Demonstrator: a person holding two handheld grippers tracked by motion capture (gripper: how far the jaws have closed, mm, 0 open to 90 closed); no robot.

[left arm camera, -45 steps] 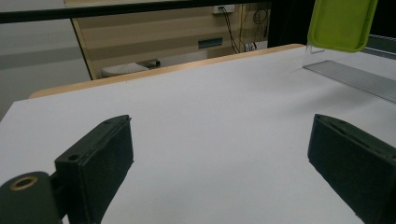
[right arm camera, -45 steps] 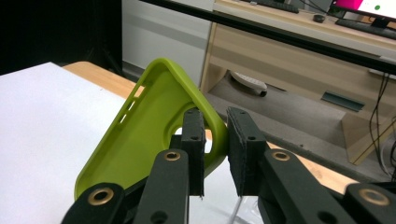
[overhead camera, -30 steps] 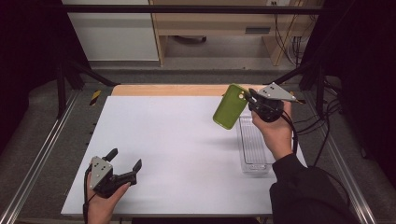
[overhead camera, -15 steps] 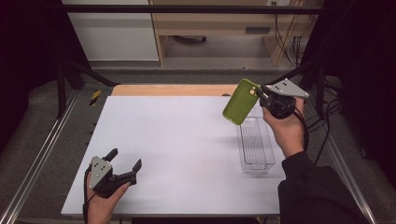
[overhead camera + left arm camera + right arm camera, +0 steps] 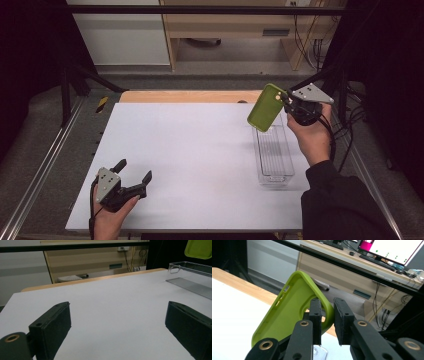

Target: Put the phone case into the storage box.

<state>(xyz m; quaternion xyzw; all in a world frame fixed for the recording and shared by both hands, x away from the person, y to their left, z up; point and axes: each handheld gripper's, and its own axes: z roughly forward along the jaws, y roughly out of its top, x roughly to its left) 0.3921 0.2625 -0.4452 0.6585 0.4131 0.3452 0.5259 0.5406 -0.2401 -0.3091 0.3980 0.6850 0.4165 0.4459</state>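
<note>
White tabletop (image 5: 200, 150) is the landmark for everything else. At its near left corner the left gripper (image 5: 134, 175) rests low in the person's left hand (image 5: 109, 220), its two black jaws standing wide apart with bare white surface between them; the left gripper view shows the same spread jaws with no object in the gap. Farther along, on the right side of the tabletop, a clear plastic bin (image 5: 274, 155) lies lengthwise, its ribbed floor showing through the walls; from the left gripper view its handle end (image 5: 175, 268) sits toward the far right. Above the far end of that bin, lifted clear of the tabletop, the right gripper (image 5: 289, 102) is held up by the person's right hand (image 5: 312, 140), a dark sleeve (image 5: 340, 205) trailing back to the near right edge. Its jaws are clamped on one corner of a lime-green phone case (image 5: 266, 107), which tilts up and leftward from the grip; in the right gripper view the case's hollow inner side (image 5: 287, 315) faces the camera, the camera cut-out sitting next to the pinched rim. Beyond the far edge of the tabletop runs a strip of wooden board (image 5: 190, 96), then grey floor, a pale wooden desk (image 5: 235, 25), and hanging cables (image 5: 310, 45).
</note>
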